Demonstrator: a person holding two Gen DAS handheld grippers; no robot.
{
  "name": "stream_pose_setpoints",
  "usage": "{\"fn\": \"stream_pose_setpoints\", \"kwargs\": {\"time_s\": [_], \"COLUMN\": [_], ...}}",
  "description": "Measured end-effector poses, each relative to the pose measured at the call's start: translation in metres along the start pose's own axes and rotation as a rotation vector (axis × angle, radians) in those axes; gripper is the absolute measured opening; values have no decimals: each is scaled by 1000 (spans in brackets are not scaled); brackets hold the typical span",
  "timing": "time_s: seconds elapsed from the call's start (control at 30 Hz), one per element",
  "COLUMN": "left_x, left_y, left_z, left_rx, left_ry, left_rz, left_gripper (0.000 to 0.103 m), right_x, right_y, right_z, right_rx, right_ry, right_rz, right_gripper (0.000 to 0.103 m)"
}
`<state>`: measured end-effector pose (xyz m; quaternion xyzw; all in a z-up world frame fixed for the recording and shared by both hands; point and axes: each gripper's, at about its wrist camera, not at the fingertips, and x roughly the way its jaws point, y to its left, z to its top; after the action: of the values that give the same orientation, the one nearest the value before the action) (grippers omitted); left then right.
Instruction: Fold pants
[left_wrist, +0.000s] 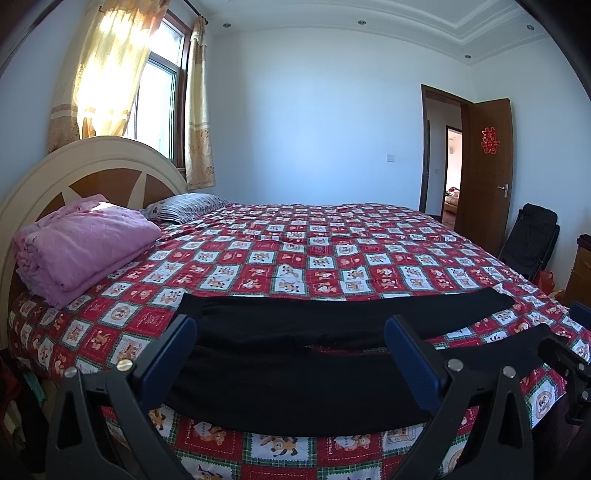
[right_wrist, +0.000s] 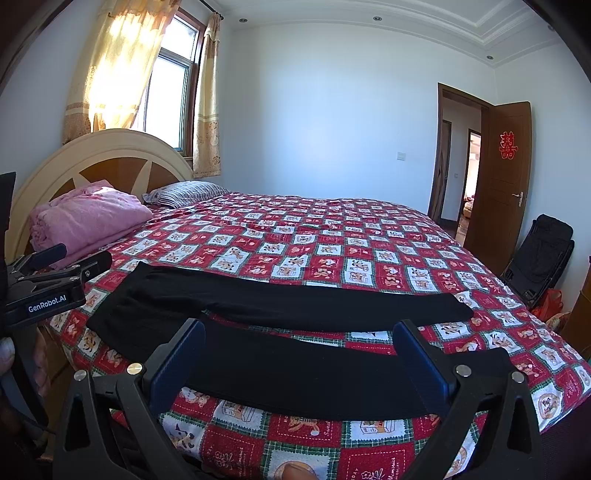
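Black pants (left_wrist: 295, 387) lie flat along the front edge of the bed, waist to the left and both legs stretched to the right with a narrow strip of bedcover between them. My left gripper (left_wrist: 291, 332) hovers open just in front of the waist end, nothing between its blue pads (left_wrist: 173, 354). My right gripper (right_wrist: 303, 339) is open too, over the nearer leg of the pants (right_wrist: 295, 376), holding nothing. Each gripper shows at the edge of the other's view: the left gripper (right_wrist: 85, 258) at the left, the right gripper (left_wrist: 565, 328) at the right.
The red and white checked bedcover (left_wrist: 332, 251) spreads behind the pants. A folded pink blanket (left_wrist: 85, 247) and a striped pillow (left_wrist: 188, 208) lie by the headboard (left_wrist: 92, 155). A black folding chair (right_wrist: 539, 251) and a red bag (right_wrist: 550, 301) stand by the open door (right_wrist: 506, 177).
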<state>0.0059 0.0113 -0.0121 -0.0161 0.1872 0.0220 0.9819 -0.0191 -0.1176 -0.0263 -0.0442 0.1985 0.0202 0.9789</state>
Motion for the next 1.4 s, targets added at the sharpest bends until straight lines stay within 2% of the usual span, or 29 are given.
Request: {"fn": "stream_pose_setpoints", "kwargs": {"time_s": [0.67, 0.83, 0.9, 1.0, 1.07, 1.13, 1.23, 1.3, 1.4], "left_x": [1, 12, 25, 56, 74, 92, 121, 143, 174], "left_y": [5, 8, 13, 38, 58, 81, 118, 138, 159], "left_z": [-1, -4, -7, -15, -18, -17, -16, -13, -11], "left_rx": [-4, 11, 14, -3, -23, -47, -86, -64, -68], "left_ry": [6, 19, 44, 92, 102, 113, 130, 138, 192], "left_rz": [-1, 3, 4, 92, 107, 167, 179, 226, 255], "left_gripper": [103, 103, 103, 103, 103, 103, 103, 103, 103], "right_x": [1, 5, 9, 20, 31, 42, 58, 71, 90], "right_y": [2, 3, 1, -3, -3, -4, -9, -17, -31], "right_z": [-3, -4, -6, -11, -15, -21, -28, -35, -44], "right_rx": [-8, -11, -1, 7, -3, -18, -24, -12, 30], "right_ry": [7, 14, 20, 42, 73, 97, 124, 150, 199], "right_rz": [5, 7, 28, 110, 111, 98, 86, 77, 76], "right_gripper": [102, 102, 102, 102, 102, 102, 102, 102, 102]}}
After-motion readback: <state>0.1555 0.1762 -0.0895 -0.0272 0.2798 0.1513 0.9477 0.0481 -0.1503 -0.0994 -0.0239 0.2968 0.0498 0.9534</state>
